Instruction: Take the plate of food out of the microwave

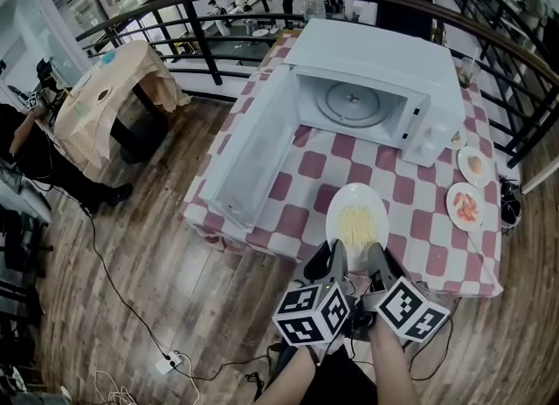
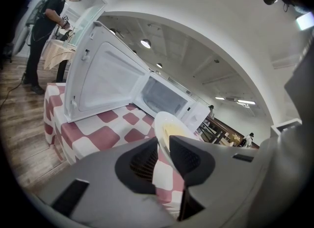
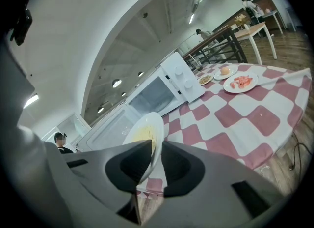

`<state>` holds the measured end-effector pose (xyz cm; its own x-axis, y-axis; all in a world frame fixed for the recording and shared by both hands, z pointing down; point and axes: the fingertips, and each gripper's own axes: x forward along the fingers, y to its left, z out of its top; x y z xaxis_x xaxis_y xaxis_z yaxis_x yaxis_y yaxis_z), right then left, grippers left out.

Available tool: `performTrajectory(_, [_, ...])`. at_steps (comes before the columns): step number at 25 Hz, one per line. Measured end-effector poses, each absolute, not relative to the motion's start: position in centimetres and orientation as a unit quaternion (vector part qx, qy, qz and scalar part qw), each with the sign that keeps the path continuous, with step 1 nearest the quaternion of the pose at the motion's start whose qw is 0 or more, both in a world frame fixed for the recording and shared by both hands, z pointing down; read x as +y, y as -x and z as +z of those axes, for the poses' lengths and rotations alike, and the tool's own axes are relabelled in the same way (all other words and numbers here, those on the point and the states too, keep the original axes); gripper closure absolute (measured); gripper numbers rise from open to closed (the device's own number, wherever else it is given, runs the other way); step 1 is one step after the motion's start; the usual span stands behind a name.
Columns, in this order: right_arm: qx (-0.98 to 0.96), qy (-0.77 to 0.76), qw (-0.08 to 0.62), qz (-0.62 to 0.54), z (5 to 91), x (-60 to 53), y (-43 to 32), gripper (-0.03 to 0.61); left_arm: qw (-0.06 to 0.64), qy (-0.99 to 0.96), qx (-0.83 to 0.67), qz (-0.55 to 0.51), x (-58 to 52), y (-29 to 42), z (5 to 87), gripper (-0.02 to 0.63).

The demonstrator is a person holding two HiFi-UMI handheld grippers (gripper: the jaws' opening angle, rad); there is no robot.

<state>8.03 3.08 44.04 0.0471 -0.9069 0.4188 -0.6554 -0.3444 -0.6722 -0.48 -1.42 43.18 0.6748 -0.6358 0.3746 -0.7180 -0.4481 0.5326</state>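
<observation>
A white plate of yellow noodles point(image 1: 356, 220) hangs low over the red-and-white checked table point(image 1: 410, 198), near its front edge. My left gripper point(image 1: 336, 257) is shut on the plate's near-left rim and my right gripper point(image 1: 377, 258) on its near-right rim. The rim point(image 2: 169, 126) passes between the jaws in the left gripper view, and the plate point(image 3: 144, 133) is pinched the same way in the right gripper view. Behind it stands the white microwave point(image 1: 376, 80), its door point(image 1: 253, 154) swung wide to the left. Its glass turntable point(image 1: 352, 103) is bare.
Two small plates of food point(image 1: 474, 165) point(image 1: 465, 204) lie at the table's right side. A bottle point(image 1: 314, 0) stands behind the microwave by a dark railing point(image 1: 201, 41). A cloth-covered table point(image 1: 105, 98) and a person point(image 1: 26, 154) are at the left, with cables point(image 1: 166, 361) on the wood floor.
</observation>
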Motion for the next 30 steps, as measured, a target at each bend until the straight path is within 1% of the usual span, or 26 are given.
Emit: performTrajectory(30, [0.547,0.699,0.16,-0.431,45.0,0.8,-9.1,0.522,0.356,-0.841,-0.402,0.059,-3.7,-0.5,44.2,0.526])
